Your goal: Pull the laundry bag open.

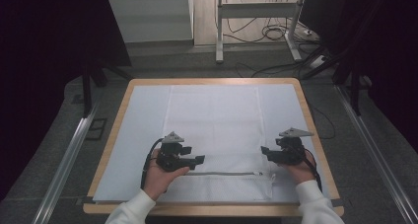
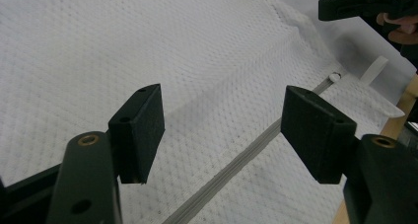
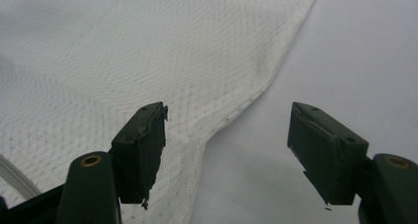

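Mesh bag (image 1: 214, 135) lies flat on the table (image 1: 113, 135), zipper (image 1: 224, 173) at its near edge; both grippers, left (image 2: 222, 130) and right (image 3: 226, 145), spread empty, risk snagging thin mesh.

No text, label, brand, number or sign can be read anywhere in these pictures. The white mesh bag (image 1: 217, 135) carries no print, and neither does its grey zipper (image 1: 224, 173) along the near edge. The pale sheet (image 1: 143, 130) under the bag is plain, as is the wooden rim of the desk (image 1: 114, 130).
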Available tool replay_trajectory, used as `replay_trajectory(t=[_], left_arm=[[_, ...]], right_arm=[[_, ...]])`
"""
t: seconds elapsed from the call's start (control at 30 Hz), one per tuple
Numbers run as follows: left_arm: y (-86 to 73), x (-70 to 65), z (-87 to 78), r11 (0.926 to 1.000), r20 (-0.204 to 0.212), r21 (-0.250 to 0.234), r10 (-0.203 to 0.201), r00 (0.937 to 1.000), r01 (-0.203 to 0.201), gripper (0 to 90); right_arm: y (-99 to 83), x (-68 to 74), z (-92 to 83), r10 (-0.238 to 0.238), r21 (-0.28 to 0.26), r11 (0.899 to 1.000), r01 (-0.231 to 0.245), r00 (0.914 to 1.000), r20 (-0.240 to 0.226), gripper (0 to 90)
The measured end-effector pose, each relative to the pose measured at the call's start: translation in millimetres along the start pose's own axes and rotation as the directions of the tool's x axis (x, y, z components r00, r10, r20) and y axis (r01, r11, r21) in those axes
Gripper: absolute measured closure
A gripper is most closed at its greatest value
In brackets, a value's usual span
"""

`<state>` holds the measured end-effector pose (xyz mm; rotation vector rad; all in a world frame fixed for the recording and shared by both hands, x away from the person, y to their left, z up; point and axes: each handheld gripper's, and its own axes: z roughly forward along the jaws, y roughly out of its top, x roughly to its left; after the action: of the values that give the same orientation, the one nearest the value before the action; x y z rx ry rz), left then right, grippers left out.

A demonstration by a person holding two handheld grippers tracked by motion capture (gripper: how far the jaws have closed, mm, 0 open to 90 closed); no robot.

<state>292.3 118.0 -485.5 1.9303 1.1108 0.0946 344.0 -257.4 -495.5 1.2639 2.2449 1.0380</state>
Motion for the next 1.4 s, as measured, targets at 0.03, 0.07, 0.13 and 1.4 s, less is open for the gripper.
replay_trajectory(t=[0.03, 0.07, 0.13, 1.4], left_arm=[[0.1, -0.9, 1.2, 1.0000, -0.002, 0.003, 0.001, 1.0000, -0.001, 33.3], [0.3, -1.9, 2.6, 1.0000, -0.001, 0.006, 0.001, 1.0000, -0.001, 33.3], [0.4, -3.0, 4.0, 1.0000, -0.001, 0.009, 0.004, 1.0000, -0.004, 33.3], [10.6, -46.8, 43.3, 0.9940, 0.072, 0.087, 0.061, 0.9955, -0.067, 35.4]], right_arm=[[0.2, 0.0, -0.1, 0.001, 0.001, 1.000, -0.001, 1.0000, 0.000, 30.5], [0.3, -0.2, -0.3, 0.002, 0.001, 1.000, -0.002, 1.0000, 0.000, 30.5], [0.3, -0.5, -0.5, 0.003, 0.001, 1.000, -0.003, 1.0000, 0.001, 30.5], [-1.0, -6.8, -2.5, 0.016, -0.014, 1.000, -0.016, 0.9996, 0.024, 31.0]])
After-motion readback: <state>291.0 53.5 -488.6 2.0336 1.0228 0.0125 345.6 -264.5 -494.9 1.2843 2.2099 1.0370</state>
